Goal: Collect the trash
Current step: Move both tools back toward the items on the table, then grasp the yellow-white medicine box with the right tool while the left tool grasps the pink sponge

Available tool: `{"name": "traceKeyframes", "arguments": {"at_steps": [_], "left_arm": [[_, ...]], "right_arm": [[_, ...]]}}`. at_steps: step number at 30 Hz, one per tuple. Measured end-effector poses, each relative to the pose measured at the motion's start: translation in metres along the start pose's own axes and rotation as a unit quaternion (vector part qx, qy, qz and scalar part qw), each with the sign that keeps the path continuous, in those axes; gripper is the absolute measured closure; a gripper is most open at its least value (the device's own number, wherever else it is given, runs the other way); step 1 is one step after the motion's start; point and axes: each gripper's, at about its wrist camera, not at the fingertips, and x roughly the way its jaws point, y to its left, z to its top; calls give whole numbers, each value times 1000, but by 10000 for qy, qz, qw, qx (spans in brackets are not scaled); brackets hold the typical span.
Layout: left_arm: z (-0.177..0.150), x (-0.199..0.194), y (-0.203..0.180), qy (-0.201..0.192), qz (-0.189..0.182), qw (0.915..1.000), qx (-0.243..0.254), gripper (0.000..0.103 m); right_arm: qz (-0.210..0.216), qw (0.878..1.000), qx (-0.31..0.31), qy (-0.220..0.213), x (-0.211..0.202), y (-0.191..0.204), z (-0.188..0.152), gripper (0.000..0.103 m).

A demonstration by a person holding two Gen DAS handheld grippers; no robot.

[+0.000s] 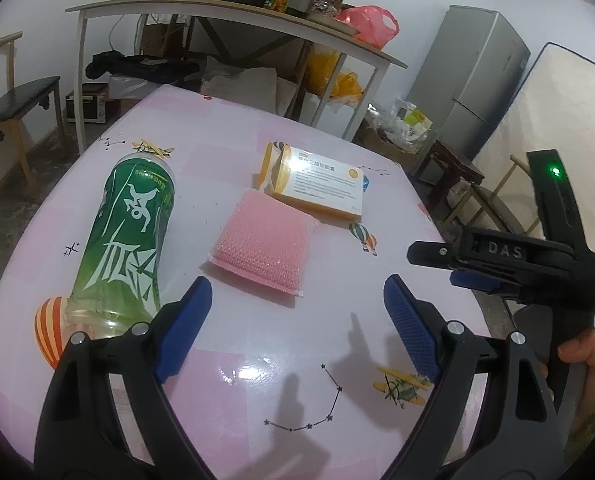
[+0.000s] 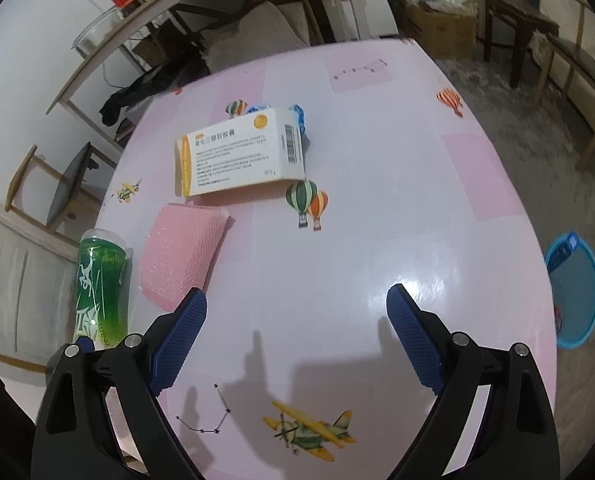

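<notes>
Left wrist view shows the round table under a glossy pink cloth printed with balloons and aeroplanes point(image 1: 257, 128), and on it three pieces of likely trash. The largest, a green-labelled clear plastic bottle lying on its side point(image 1: 125, 240), is the likeliest to go wrong: it is round, lies close to the table's left edge, and a pinch off its axis could roll it away and off the table. Next in size, the white and orange cardboard medicine box point(image 1: 321, 184) lies flat at the far middle, so its low sides give the pads little to catch on the slippery cloth, and it may slide instead of lifting. The pink square scouring sponge point(image 1: 261, 240) touches the box's near edge and could drag it along; being soft, it may also squash and slip out of a shallow grip.

The left gripper point(image 1: 297, 320) hovers with its jaws wide and nothing between them; the sponge lies just beyond its tips, the bottle beside its left finger. The right gripper point(image 2: 297, 336), also wide and empty, sits over bare cloth, the sponge to its far left. A round blue bin on the floor point(image 2: 577, 300), right of the table, is probably the target; a drop from the table edge could miss it.
</notes>
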Motion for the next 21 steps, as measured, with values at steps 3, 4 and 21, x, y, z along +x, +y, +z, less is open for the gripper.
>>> {"name": "traceKeyframes", "arguments": {"at_steps": [3,4,21], "left_arm": [[0,2,-2,-43,73,9999,-89,19],[0,2,-2,-76,86,9998,-131,19],[15,19,-15,-392,910,9948,226,19]], "right_arm": [[13,9994,-267,-205,-5,-2,0,14],[45,9992,-311,-253,-7,-3,0,14],[640,9784,-1717,-959,-29,-8,16,14]]}}
